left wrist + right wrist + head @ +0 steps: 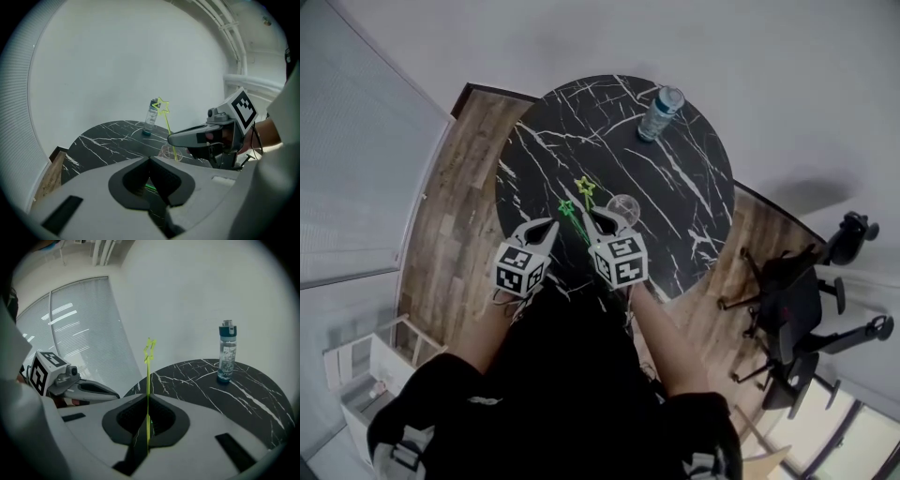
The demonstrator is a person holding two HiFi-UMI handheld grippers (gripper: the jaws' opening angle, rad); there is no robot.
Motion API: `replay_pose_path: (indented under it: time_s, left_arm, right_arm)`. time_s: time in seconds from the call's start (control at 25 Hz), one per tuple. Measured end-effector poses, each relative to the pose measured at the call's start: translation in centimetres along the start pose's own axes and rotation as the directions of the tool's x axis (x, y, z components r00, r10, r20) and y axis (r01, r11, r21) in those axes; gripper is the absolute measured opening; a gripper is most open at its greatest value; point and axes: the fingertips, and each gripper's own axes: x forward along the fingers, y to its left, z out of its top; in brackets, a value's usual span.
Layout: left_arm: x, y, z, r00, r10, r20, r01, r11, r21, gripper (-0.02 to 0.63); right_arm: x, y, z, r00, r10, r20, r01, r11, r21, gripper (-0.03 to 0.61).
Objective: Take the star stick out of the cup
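Yellow star stick [148, 366] stands upright, pinched by my right gripper [147, 397] above the cup [623, 208]; left gripper [150, 159] closed nearby.

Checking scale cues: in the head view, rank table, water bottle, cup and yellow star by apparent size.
1. table
2. water bottle
3. cup, only somewhat smaller than the bottle
4. yellow star

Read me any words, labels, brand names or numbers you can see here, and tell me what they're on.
No text can be read.
Water bottle: any print is too small and blurred to read.
Left gripper and right gripper: only black-and-white square markers, no letters or numbers.
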Motion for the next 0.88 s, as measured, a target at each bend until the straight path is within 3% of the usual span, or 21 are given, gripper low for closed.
replay_pose_path:
  time_s: [0.36,0.88]
  left_arm:
    - [1.1,0.0,-3.5,0.995,-0.076,-0.057,0.075,0.997,-0.02,0.0]
    - [1.4,1.3,-7.5,0.982,-0.113,-0.149,0.11,0.994,-0.028,0.0]
  right_arm:
    - [2.0,1.6,-5.2,0.993,-0.017,-0.113,0.025,0.998,0.065,0.003]
    - [4.0,1.4,-11.1,0.968,-0.045,-0.247,0.073,0.992,0.106,0.003]
